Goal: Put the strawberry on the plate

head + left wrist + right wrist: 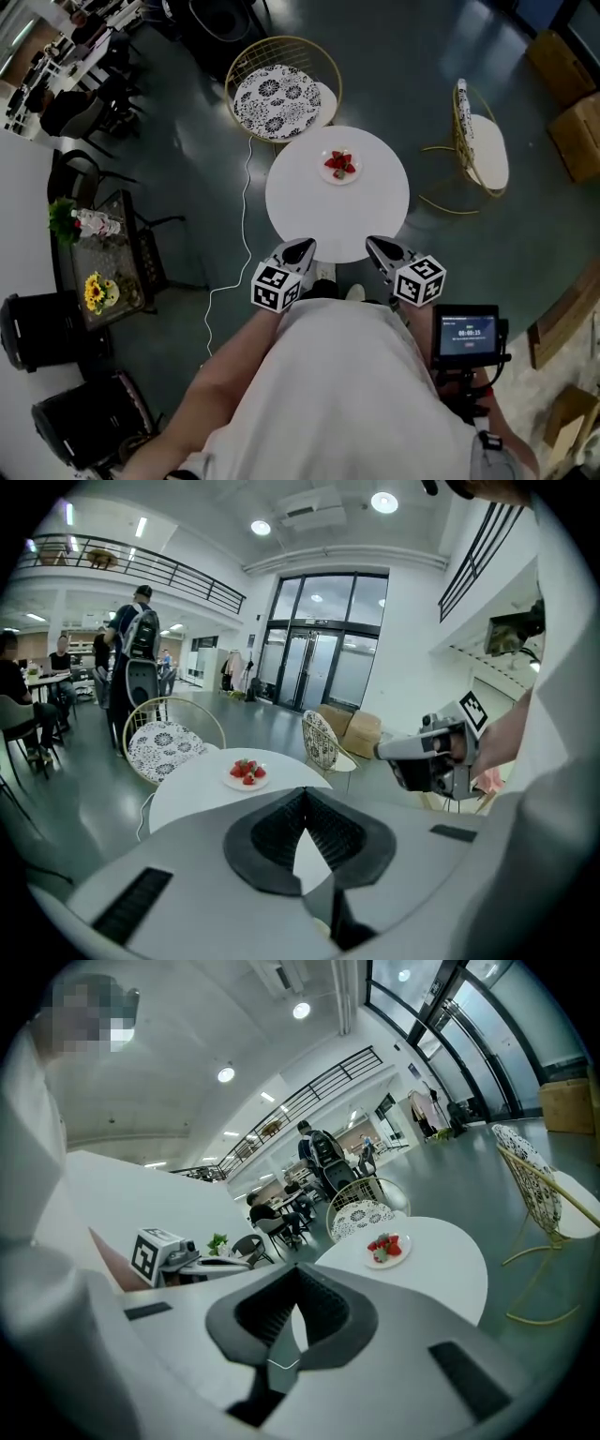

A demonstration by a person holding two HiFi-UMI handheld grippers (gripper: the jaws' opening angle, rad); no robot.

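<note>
Several red strawberries [339,164] lie on a small white plate [328,177] on the far half of a round white table [309,211]. Both grippers hover at the table's near edge, well short of the plate. My left gripper [305,246] is shut with nothing between its jaws, and so is my right gripper [375,244]. In the left gripper view the shut jaws [305,794] point toward the strawberries [247,770]. The right gripper view shows its shut jaws [298,1271] with the strawberries [385,1244] ahead to the right.
A wire chair with a patterned cushion [279,94] stands beyond the table, a second wire chair [478,141] to its right. A dark side table with flowers [98,267] is at the left. A white cable [230,272] runs over the floor. People [136,658] stand far off.
</note>
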